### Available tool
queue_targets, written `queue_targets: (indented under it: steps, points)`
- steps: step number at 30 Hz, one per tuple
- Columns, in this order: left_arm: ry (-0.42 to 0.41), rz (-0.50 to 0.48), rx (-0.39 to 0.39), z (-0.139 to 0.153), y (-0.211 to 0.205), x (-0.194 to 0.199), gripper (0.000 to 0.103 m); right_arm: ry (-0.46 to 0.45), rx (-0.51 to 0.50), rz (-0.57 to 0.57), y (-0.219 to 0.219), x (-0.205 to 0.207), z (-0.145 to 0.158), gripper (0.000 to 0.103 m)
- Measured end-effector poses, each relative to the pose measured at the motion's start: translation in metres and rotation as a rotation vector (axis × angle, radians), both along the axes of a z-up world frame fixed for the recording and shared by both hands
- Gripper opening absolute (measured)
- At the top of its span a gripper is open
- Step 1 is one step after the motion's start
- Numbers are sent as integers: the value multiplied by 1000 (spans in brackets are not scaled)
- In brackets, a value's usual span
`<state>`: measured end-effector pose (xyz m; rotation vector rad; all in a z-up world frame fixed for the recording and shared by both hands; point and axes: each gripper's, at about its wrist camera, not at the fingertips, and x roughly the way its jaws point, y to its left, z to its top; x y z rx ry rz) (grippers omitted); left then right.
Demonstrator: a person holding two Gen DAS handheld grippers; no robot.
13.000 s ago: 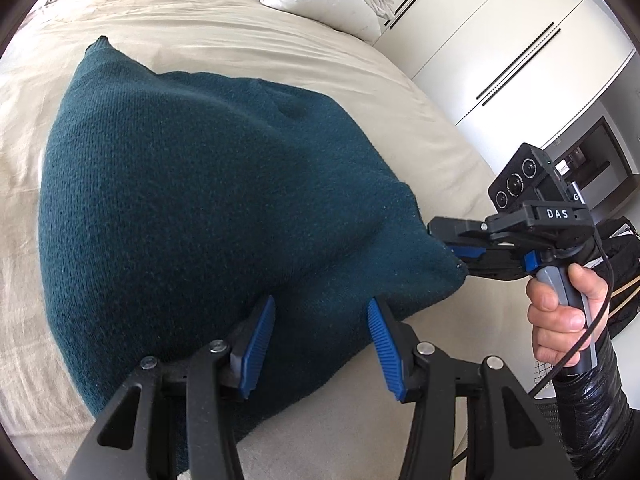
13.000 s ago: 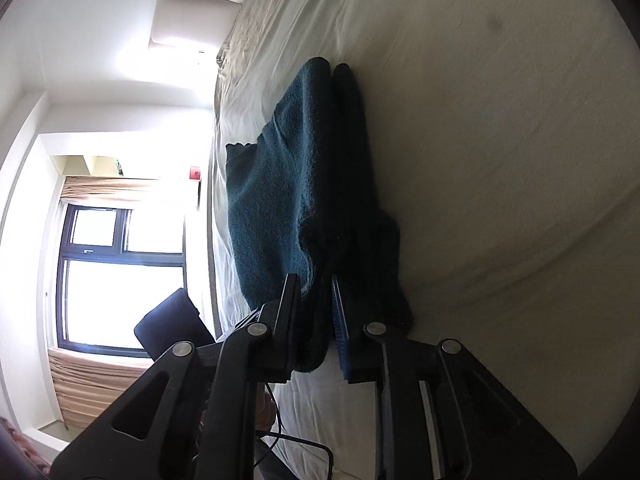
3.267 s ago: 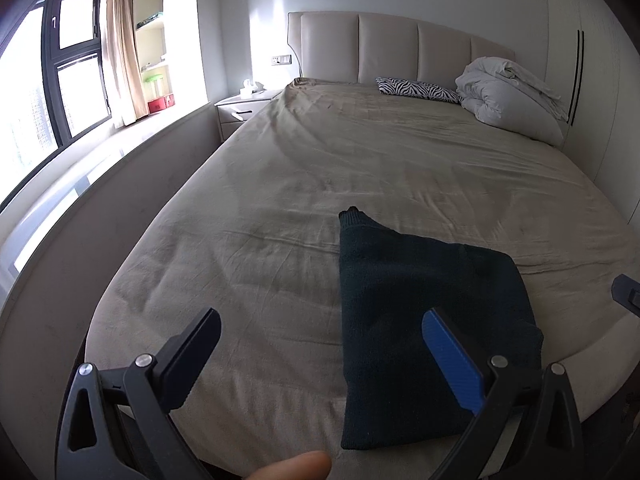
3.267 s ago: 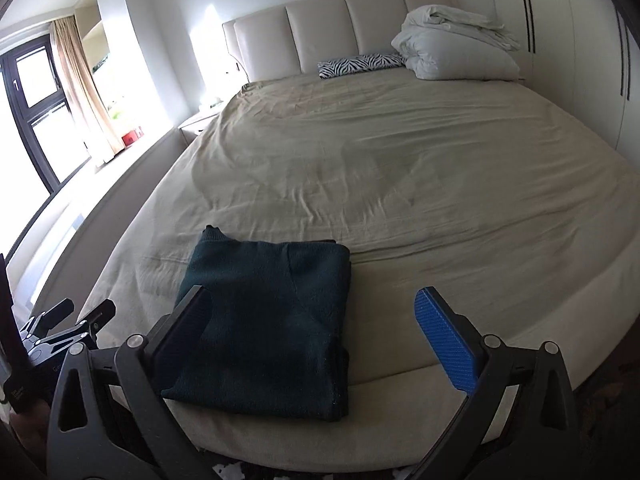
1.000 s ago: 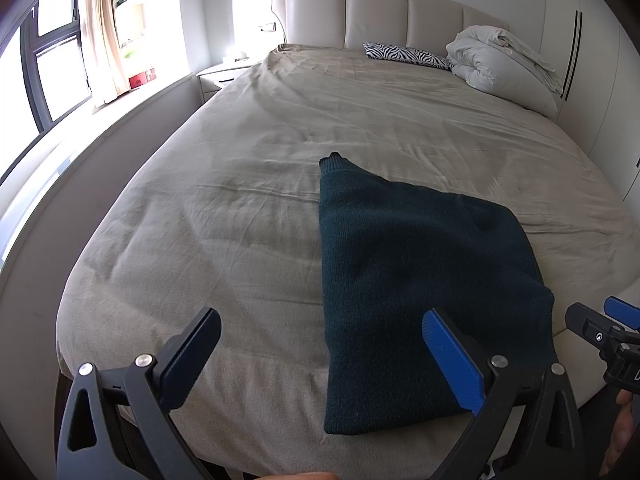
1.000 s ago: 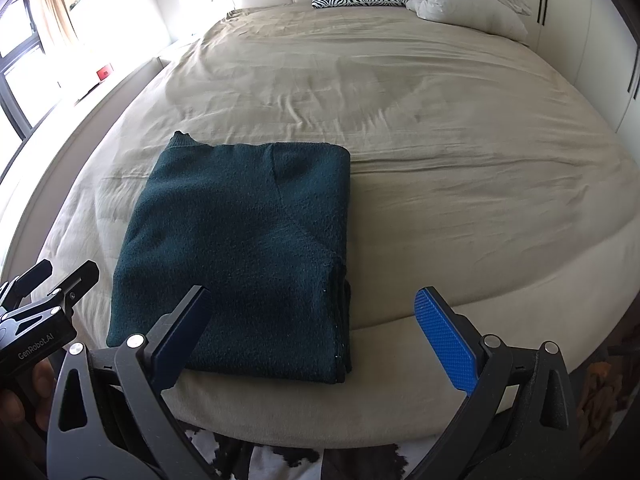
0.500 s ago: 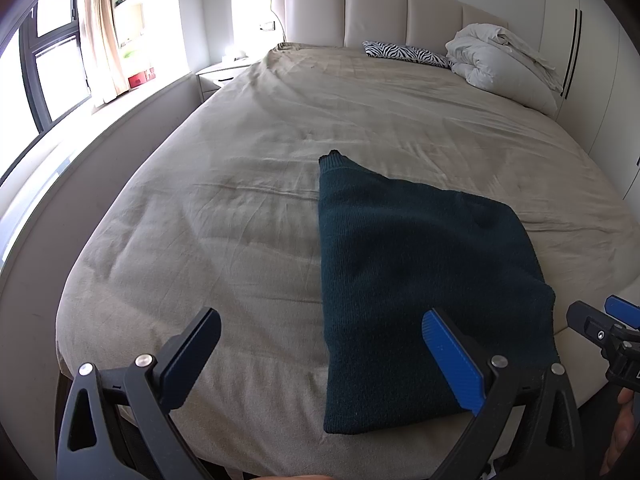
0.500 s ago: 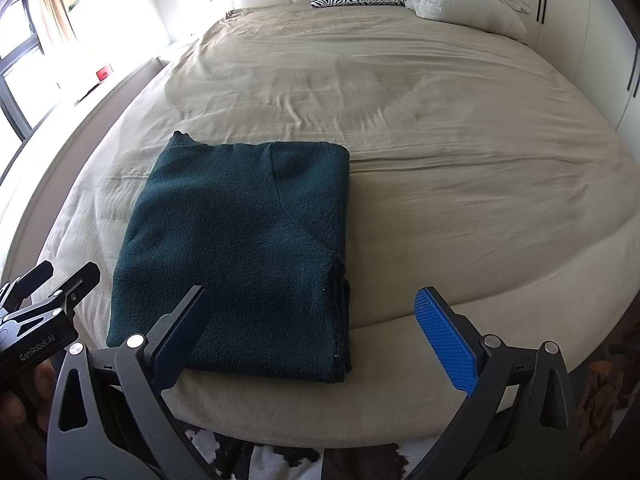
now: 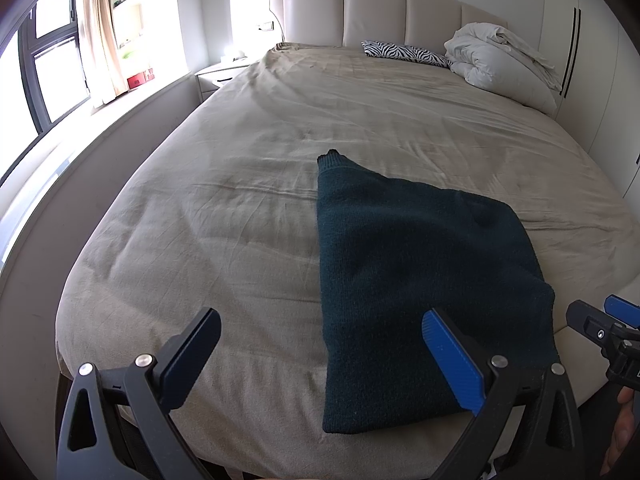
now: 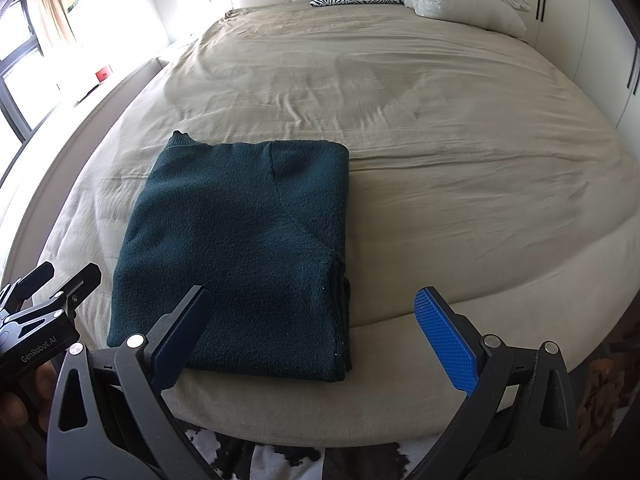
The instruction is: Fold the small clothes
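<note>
Lying folded near the foot of the bed [image 10: 460, 168], the sweater [image 10: 240, 240] runs lengthwise toward twelve o'clock. From the left tongs [image 9: 320, 354] it sits at one o'clock, from the right tongs [image 10: 312, 328] at eleven. Both tongs gape wide, holding nothing, about equally near.

Dark teal knit sweater [image 10: 240, 236] is folded into a neat rectangle, lying flat near the bed's [image 10: 440, 128] foot edge.
</note>
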<state>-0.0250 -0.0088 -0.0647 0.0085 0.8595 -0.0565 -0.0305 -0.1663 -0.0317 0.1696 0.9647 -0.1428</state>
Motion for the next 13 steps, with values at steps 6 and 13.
queue_targets:
  steps: [6, 13]
  points:
    - [2, -1, 1, 0, 0, 1, 103, 2, 2, 0, 0, 0, 0, 103]
    - [-3, -10, -1, -4, 2, 0, 103, 2, 3, -1, 1, 0, -1, 103]
